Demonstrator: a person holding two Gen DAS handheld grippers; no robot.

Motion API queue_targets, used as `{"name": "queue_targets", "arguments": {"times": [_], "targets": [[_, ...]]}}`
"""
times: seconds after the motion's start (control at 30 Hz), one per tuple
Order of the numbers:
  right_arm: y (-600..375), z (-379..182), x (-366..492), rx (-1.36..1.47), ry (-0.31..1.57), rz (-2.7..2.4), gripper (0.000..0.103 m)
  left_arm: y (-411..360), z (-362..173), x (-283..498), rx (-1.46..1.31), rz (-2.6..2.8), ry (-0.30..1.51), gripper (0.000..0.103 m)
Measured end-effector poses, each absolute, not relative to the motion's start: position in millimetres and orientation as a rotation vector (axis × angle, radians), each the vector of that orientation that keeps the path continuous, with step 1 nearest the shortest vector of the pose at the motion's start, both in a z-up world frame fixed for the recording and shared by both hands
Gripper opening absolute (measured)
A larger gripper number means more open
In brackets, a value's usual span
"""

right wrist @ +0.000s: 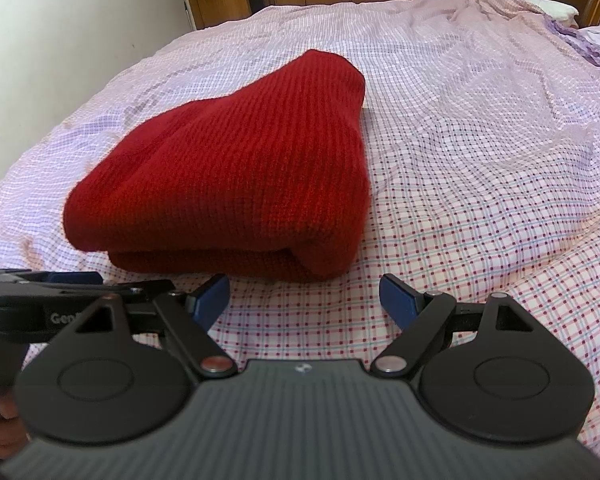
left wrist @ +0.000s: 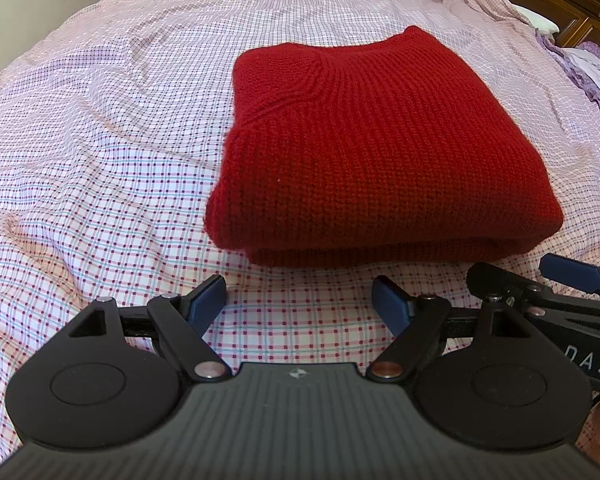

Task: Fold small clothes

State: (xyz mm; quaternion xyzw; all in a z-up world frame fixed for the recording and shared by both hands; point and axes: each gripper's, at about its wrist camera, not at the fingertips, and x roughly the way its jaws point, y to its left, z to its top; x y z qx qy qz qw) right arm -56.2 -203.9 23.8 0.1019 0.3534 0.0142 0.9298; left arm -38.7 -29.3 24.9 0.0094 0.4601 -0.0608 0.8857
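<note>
Left wrist view: one folded red sweater (left wrist: 376, 148) lies on the checked bed sheet (left wrist: 100, 140), just ahead of the left tongs (left wrist: 300, 304) and a little to their right. These tongs are released, with nothing between them. The right tongs (left wrist: 572, 276) show at the right edge.

Right wrist view: the one sweater (right wrist: 236, 176) lies just ahead and to the left of the right tongs (right wrist: 304, 300), which are also released and empty over the sheet (right wrist: 480, 160).

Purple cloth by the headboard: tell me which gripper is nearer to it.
Right. The right gripper faces the red sweater's right corner, on the purple cloth's side; the left gripper sits further left.
</note>
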Motion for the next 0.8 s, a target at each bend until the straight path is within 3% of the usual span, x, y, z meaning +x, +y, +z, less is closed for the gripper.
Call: {"name": "queue_targets", "arguments": {"times": [0.8], "targets": [[-203.7,22.3,-56.9,0.216,0.725,0.025,0.083,-32.1,26.7,-41.9,0.026,-0.127,0.959,0.084]]}}
